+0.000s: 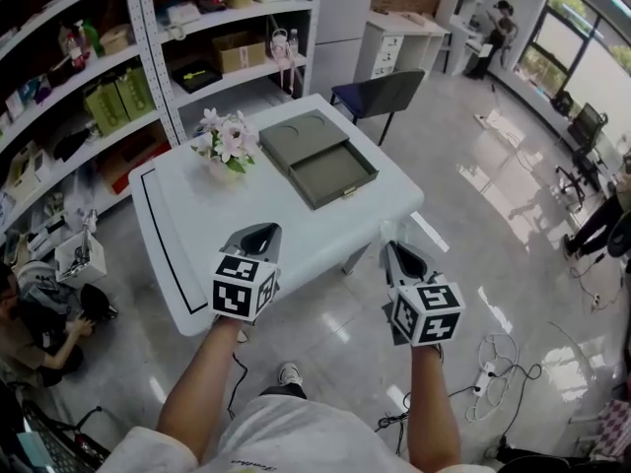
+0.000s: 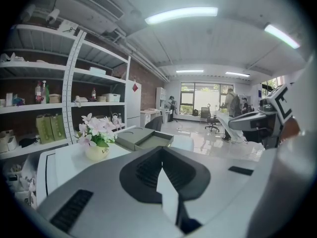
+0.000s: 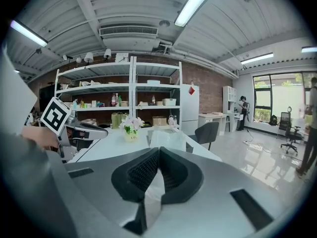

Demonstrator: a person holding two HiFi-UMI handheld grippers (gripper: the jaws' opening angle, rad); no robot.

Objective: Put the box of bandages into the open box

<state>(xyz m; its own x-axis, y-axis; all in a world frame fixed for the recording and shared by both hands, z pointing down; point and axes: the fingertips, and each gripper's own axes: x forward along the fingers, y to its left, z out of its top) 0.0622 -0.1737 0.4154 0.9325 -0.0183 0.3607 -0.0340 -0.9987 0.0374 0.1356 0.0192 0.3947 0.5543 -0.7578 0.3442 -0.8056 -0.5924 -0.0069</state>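
Observation:
The open box [image 1: 333, 173] is a shallow olive-grey tray on the white table [image 1: 177, 254], and its lid [image 1: 306, 136] lies just behind it. It also shows in the left gripper view as the open box [image 2: 143, 138]. No box of bandages shows in any view. My left gripper [image 1: 264, 231] hovers over the table's near edge, shut and empty. My right gripper [image 1: 392, 250] hangs off the table's near right corner, also shut and empty. In each gripper view the jaws meet at the tip: left gripper [image 2: 161, 155], right gripper [image 3: 156, 155].
A pot of pink flowers [image 1: 225, 141] stands on the table left of the box. Metal shelves [image 1: 89, 87] with goods line the left wall. A dark chair [image 1: 380, 95] stands behind the table. A person [image 1: 39, 333] crouches at lower left. Cables [image 1: 493, 363] lie on the floor.

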